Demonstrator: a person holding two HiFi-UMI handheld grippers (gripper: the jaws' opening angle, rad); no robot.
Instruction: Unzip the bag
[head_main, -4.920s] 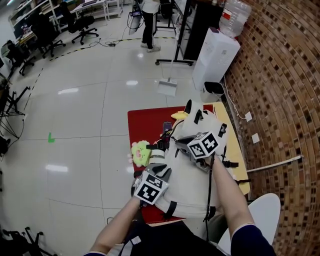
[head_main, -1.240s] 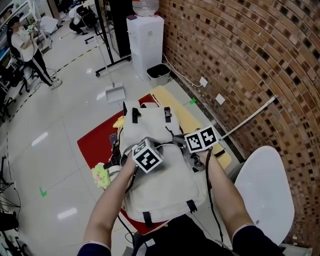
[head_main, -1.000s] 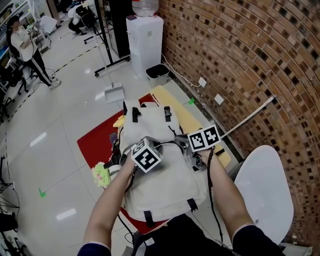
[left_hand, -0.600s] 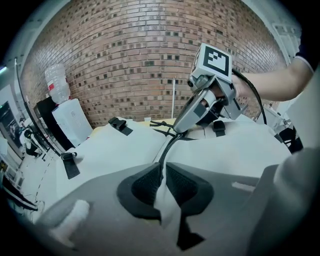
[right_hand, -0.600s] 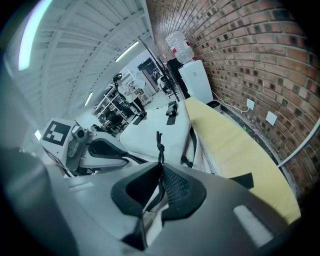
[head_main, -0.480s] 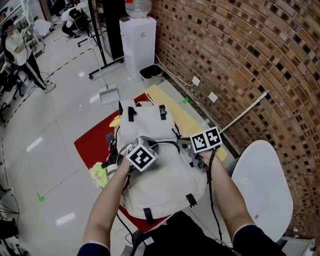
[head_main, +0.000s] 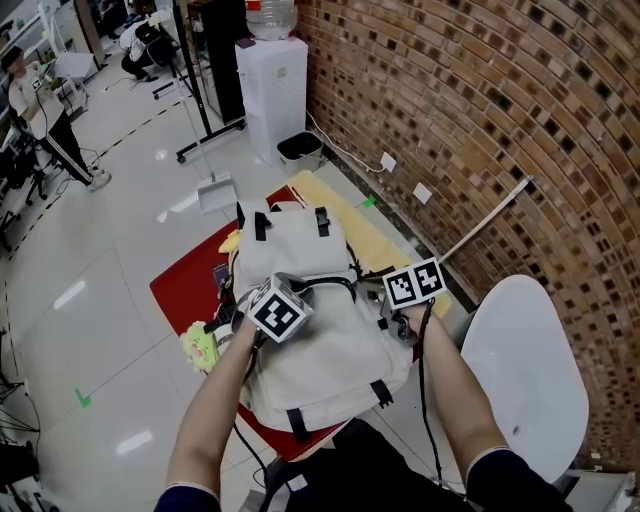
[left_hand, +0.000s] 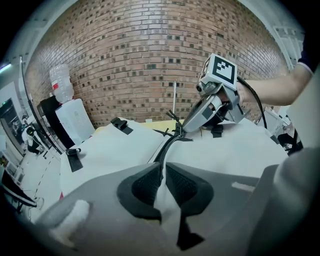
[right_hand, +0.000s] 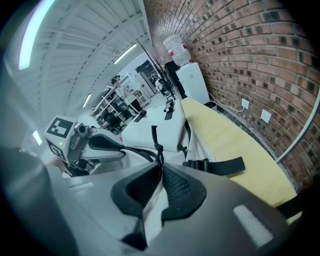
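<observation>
The pale grey bag lies flat on the counter, directly under and ahead of both tools. The left tool has its jaws drawn narrow, nipping a fold of the bag's fabric together with the dark zip line, which curves away from its tips toward the right tool. The right tool sits just ahead and to the right of the left one, tips nearly meeting it along that zip line. Its own jaws are also narrow, pinched on the black zip pull cord, whose knotted end stands up just beyond its tips. A black buckle strap lies just to the right of the right tool, with the counter's yellow top beyond it. A red mat shows on the counter to the left of the left tool, and a small green-yellow plush toy rests there beside the bag. A white chair stands to the right of the right tool, close to the brick wall.
</observation>
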